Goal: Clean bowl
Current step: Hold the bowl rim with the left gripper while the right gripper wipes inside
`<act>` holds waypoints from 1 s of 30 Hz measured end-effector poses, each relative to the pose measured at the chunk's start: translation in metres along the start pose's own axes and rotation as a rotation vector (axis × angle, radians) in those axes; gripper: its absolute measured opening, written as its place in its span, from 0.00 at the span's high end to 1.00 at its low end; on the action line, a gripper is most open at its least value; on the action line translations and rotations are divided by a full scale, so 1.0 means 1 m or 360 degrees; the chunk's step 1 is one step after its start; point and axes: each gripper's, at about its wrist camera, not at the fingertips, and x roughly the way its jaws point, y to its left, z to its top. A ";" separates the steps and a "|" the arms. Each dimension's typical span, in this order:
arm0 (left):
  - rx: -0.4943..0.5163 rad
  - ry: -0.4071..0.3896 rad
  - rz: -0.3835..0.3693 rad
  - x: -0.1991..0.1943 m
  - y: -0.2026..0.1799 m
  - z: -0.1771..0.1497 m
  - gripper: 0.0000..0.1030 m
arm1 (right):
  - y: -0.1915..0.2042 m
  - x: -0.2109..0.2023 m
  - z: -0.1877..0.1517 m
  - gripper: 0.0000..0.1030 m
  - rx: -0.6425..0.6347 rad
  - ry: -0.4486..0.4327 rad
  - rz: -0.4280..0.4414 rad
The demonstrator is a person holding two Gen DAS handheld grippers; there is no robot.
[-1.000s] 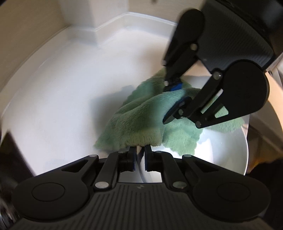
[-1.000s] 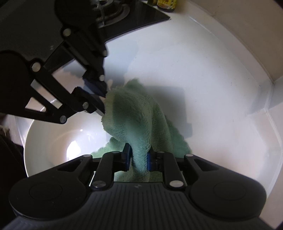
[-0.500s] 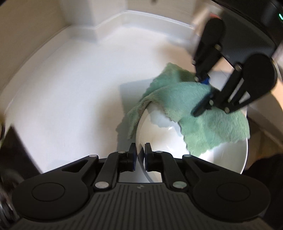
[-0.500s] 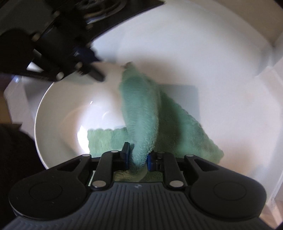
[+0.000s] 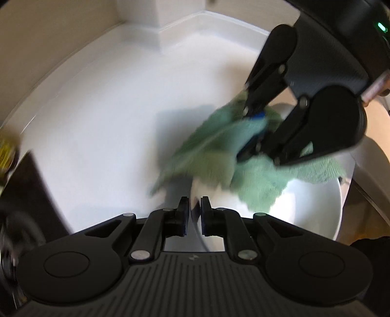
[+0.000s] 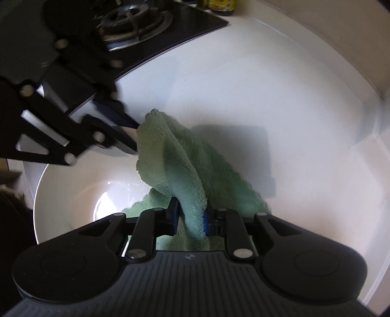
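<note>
A white bowl (image 5: 304, 207) sits on the white counter, and its near rim runs between the pads of my left gripper (image 5: 193, 209). Those jaws are opening slightly but still pinch the rim. A green fleecy cloth (image 5: 219, 156) lies draped over the bowl's far rim and into it, blurred by motion. From the upper right my right gripper (image 5: 248, 136) comes down on the cloth. In the right wrist view a fold of the cloth (image 6: 175, 158) stands pinched in my right gripper (image 6: 191, 217), whose jaws are closing. My left gripper (image 6: 137, 140) sits at the rim of the bowl (image 6: 73, 190).
The white counter (image 6: 292, 122) runs to a raised back edge and a wall corner (image 5: 160, 31). A black gas hob (image 6: 136, 22) with a burner lies beyond the bowl, with bottles (image 6: 219, 4) behind it. Its dark edge (image 5: 29, 195) shows at the left.
The right gripper has swept the cloth back across the bowl toward the left gripper, after pulling it away half a second ago. The left gripper stays on the rim.
</note>
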 end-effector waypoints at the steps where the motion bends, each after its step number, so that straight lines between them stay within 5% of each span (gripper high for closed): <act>1: -0.0010 -0.0004 0.0002 -0.002 -0.001 -0.004 0.88 | -0.001 -0.002 -0.004 0.87 0.0048 -0.0004 -0.0010; 6: 0.0074 -0.0001 -0.0014 0.004 0.005 -0.001 0.89 | 0.009 -0.007 -0.023 0.87 0.0101 0.0070 -0.0044; 14: 0.0416 0.0025 -0.0058 0.015 0.002 0.018 0.93 | 0.009 -0.009 -0.025 0.82 -0.0026 0.0282 0.0083; 18: 0.0491 0.0024 -0.0054 0.022 0.001 0.024 0.93 | 0.005 -0.008 -0.002 0.85 -0.0124 0.0203 -0.0019; 22: 0.0416 0.0011 -0.0044 0.021 0.004 0.022 0.93 | 0.003 -0.008 0.012 0.85 -0.0099 0.0110 -0.0011; 30: 0.0153 -0.0045 0.0061 -0.002 -0.010 -0.002 0.92 | -0.006 -0.016 -0.012 0.87 0.0101 0.0015 0.0022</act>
